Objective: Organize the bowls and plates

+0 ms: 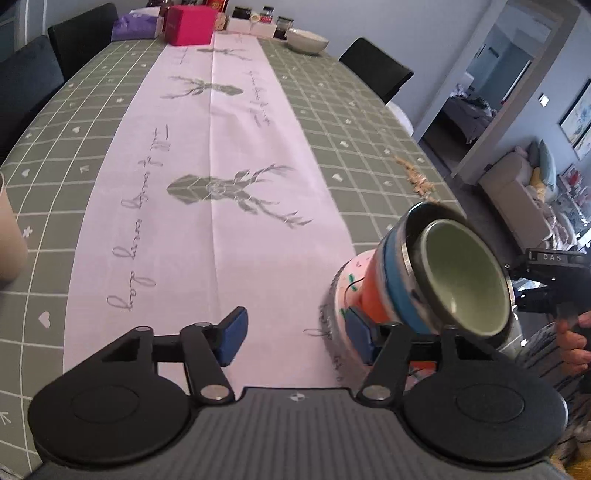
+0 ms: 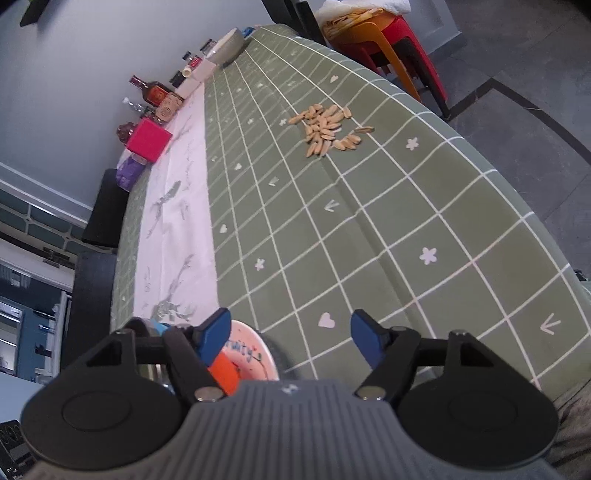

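Observation:
A stack of nested bowls (image 1: 443, 273) stands tilted at the near right of the table: a green-lined bowl (image 1: 465, 277) inside a metal-rimmed blue and orange one, over a white patterned bowl (image 1: 343, 295). My left gripper (image 1: 295, 338) is open and empty, its right fingertip (image 1: 360, 332) beside the stack's base. My right gripper (image 2: 290, 338) is open and empty over the green cloth; the patterned bowl (image 2: 251, 358) and orange bowl (image 2: 223, 371) show behind its left finger (image 2: 214, 334). A white bowl (image 1: 307, 40) sits at the far end, also in the right wrist view (image 2: 227, 48).
A pile of seeds (image 2: 328, 127) lies on the green checked cloth (image 2: 369, 229), also in the left wrist view (image 1: 415, 173). A pink box (image 1: 190, 24), jars and bottles (image 2: 151, 92) line the far end. A beige cup (image 1: 9, 236) stands at left. Black chairs (image 1: 375, 68) surround the table.

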A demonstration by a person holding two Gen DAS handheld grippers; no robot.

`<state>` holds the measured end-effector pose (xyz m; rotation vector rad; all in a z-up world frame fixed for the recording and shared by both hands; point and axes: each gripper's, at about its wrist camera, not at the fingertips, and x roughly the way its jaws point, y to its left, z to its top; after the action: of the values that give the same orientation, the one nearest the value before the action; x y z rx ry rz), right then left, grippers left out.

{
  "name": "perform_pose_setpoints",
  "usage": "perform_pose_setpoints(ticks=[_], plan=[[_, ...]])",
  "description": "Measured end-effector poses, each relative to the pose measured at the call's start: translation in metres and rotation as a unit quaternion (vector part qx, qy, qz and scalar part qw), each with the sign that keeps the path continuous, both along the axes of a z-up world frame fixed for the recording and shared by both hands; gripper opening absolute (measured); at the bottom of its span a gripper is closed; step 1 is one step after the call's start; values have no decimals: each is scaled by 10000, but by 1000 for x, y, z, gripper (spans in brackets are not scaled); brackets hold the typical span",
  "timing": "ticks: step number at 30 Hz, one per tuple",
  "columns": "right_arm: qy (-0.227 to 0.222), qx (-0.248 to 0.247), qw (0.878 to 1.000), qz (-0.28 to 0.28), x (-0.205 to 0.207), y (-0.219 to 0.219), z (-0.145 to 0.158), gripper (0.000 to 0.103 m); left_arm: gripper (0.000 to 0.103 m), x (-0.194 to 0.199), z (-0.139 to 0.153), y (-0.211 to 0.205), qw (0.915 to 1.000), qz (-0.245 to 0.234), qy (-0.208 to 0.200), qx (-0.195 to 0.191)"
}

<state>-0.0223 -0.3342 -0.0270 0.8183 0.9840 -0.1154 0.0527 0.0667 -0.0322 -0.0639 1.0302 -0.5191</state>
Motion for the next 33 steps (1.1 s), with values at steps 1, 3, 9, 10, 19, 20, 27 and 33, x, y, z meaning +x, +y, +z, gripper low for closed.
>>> perform_pose_setpoints(ticks=[1,3,9,10,19,20,27,33], plan=[[86,-22,9999,112,3,3,-4,38,61,1,-9,1,9999,55,130,-3],[162,105,9995,250,5,6,-14,30,61,2,-21,4,9987,85,434,-240],[293,406,9973,536,14,19,-34,12,31,-6,-28,-9,9970,-90,464,-614],[270,435,9972,543,13,19,-35,9,31,-6,-29,-11,9966,-60,455,-684],[44,663,9962,556,7,17,-30,8,27,-5,-35,-28,9966,40,470,-677],[77,694,9957,601,8,18,-32,8,27,-5,-36,-29,9965,33,496,-678],[21,549,9957,749,11,29,-32,6,27,-3,-40,-33,9965,-43,530,-641],[-66,394,9956,852,14,37,-32,5,20,-5,-40,-34,9981,-153,385,-462]])
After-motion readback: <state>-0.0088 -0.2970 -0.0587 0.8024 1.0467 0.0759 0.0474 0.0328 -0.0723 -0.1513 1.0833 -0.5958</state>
